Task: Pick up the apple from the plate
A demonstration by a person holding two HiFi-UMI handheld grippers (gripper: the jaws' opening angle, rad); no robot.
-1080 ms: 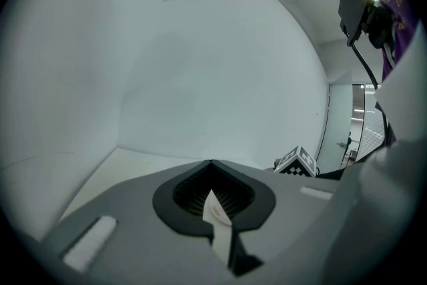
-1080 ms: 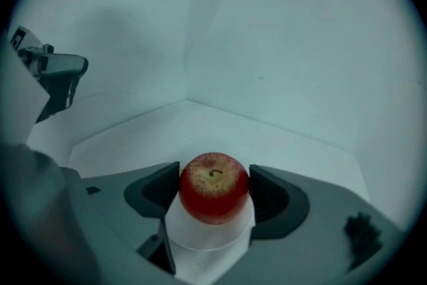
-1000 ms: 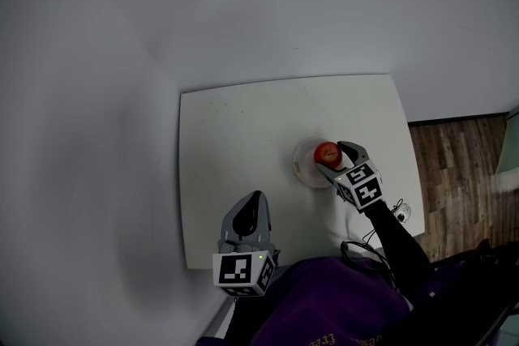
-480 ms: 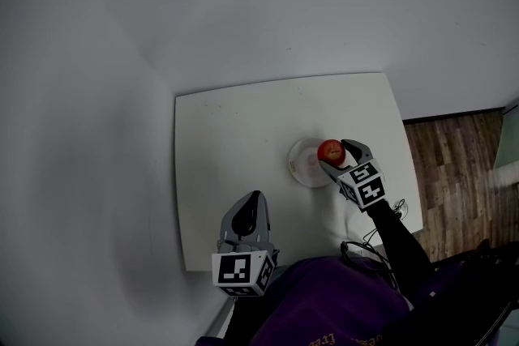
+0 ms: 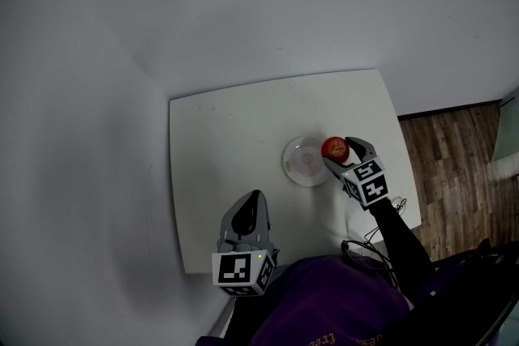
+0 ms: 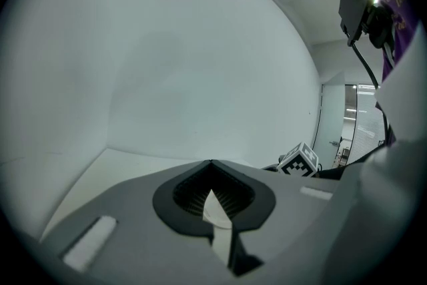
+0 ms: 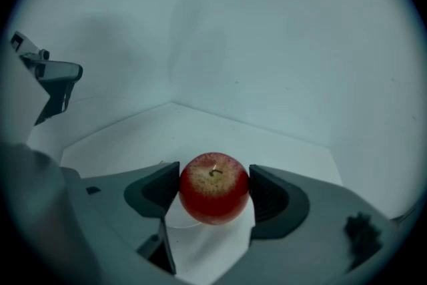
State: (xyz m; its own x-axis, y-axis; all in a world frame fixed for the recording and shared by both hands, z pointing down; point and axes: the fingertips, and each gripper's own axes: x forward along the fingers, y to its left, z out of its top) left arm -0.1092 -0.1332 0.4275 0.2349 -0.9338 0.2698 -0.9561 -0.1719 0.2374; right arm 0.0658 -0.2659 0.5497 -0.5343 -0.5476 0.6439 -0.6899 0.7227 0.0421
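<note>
A red apple [image 5: 333, 147] [image 7: 214, 188] with a short stem hangs above the right rim of a small white plate [image 5: 304, 161], lifted off it. My right gripper [image 5: 340, 151] [image 7: 215, 191] is shut on the apple, one jaw on each side of it. In the right gripper view a bit of the plate [image 7: 183, 220] shows below the apple. My left gripper [image 5: 248, 215] [image 6: 212, 193] rests near the table's front left edge, jaws shut together with nothing between them.
The white table [image 5: 227, 150] stands in a corner of plain white walls. Wood floor [image 5: 462, 158] lies to the right of it. A small cabled device [image 5: 401, 208] sits at the table's front right edge. The person's purple sleeve [image 5: 324, 304] fills the bottom.
My right gripper has risen and drawn right with the apple, which has left the plate's middle and now sits over its right rim. The left gripper has stayed still.
</note>
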